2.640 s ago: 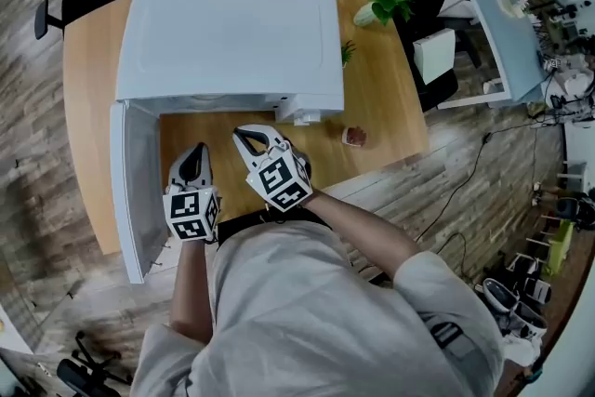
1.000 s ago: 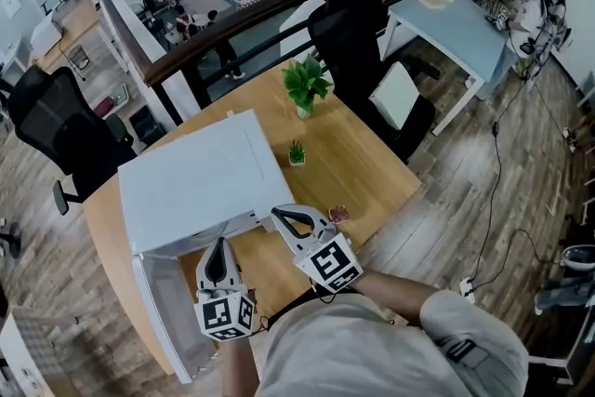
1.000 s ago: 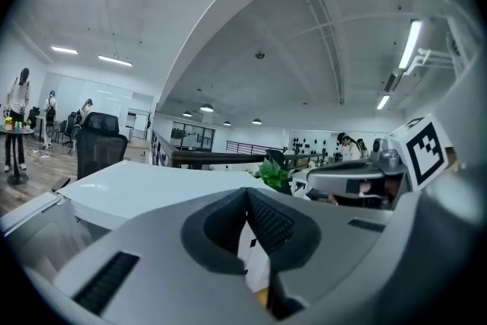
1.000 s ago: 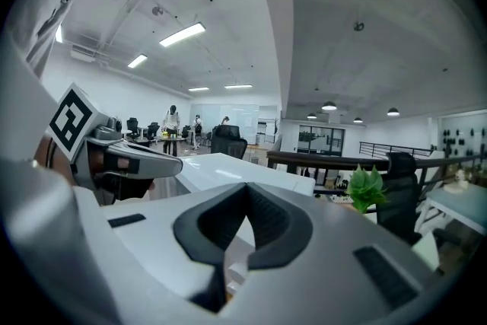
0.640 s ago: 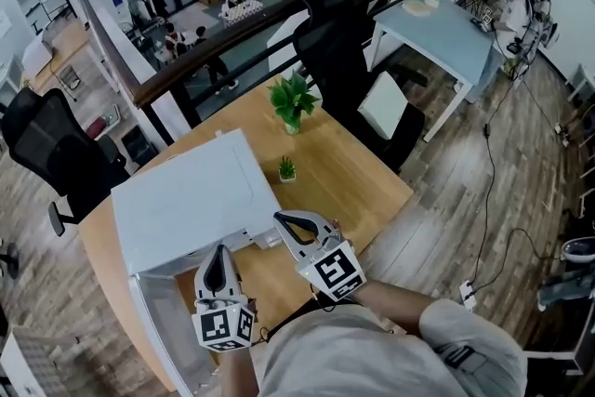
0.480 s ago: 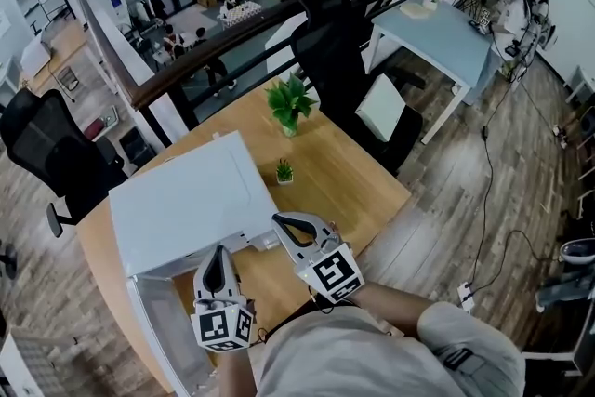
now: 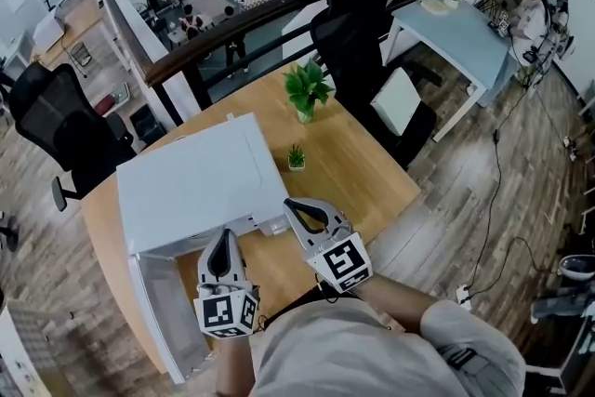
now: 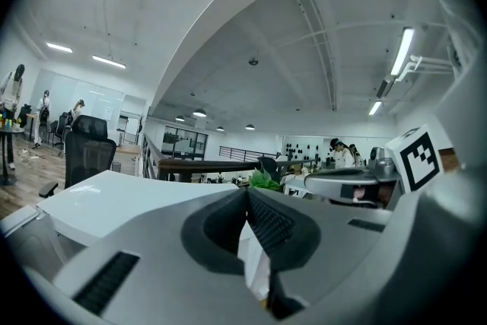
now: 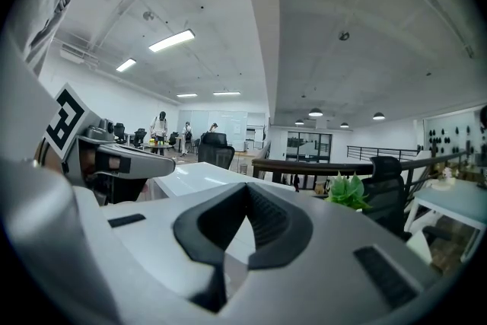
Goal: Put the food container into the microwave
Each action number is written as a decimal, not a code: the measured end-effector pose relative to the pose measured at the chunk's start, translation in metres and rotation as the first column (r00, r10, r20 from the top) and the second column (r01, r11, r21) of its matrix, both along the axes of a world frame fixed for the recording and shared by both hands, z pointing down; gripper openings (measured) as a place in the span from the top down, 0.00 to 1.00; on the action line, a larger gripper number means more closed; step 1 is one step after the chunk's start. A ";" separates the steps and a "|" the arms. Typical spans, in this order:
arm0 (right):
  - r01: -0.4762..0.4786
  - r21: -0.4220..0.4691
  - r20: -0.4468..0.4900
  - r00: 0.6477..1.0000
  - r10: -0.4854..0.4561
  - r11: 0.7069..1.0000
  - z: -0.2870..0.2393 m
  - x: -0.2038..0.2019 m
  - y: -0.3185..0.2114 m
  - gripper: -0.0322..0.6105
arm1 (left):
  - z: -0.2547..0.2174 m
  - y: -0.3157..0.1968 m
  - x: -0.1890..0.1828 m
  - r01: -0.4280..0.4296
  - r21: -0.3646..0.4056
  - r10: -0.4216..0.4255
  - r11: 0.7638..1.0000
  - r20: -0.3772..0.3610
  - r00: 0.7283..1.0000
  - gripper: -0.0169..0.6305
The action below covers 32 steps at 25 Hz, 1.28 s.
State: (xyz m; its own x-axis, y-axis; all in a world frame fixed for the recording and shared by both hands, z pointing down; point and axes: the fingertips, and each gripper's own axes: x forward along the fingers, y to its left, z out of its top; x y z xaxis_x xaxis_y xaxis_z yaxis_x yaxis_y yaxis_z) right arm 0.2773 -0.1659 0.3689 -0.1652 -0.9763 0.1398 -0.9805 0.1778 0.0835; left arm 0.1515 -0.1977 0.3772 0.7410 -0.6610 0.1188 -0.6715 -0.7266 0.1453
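The only print I can see is the black-and-white square marker on each gripper's cube; no brand or label can be read on the white microwave (image 7: 195, 191). It sits on the wooden table (image 7: 358, 167) with its door (image 7: 163, 321) swung wide open at the person's left. Both tools hover just in front of its open side. The left gripper (image 7: 224, 242) has its jaws pressed together on nothing, and the right gripper (image 7: 292, 205) is likewise closed and empty, its tips near the microwave's front corner. I can't pick out the food container in any view. Behind the microwave stand a small potted plant (image 7: 296, 155) and a bigger leafy plant (image 7: 307, 88) near the table's far edge. Past that run a dark railing (image 7: 279, 9) and black office chairs (image 7: 358, 14). Nothing lies between the grippers and the open cavity.
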 end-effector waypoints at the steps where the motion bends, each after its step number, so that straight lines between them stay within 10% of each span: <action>1: 0.005 -0.003 -0.008 1.000 -0.005 1.000 -0.001 -0.001 0.000 0.94 | 0.000 0.000 0.000 0.001 0.001 -0.001 1.000 0.003 1.000 0.95; 32: 0.007 0.006 0.000 1.000 -0.007 1.000 0.001 -0.004 0.001 0.95 | -0.001 0.002 -0.004 0.012 0.002 -0.012 1.000 -0.001 1.000 0.95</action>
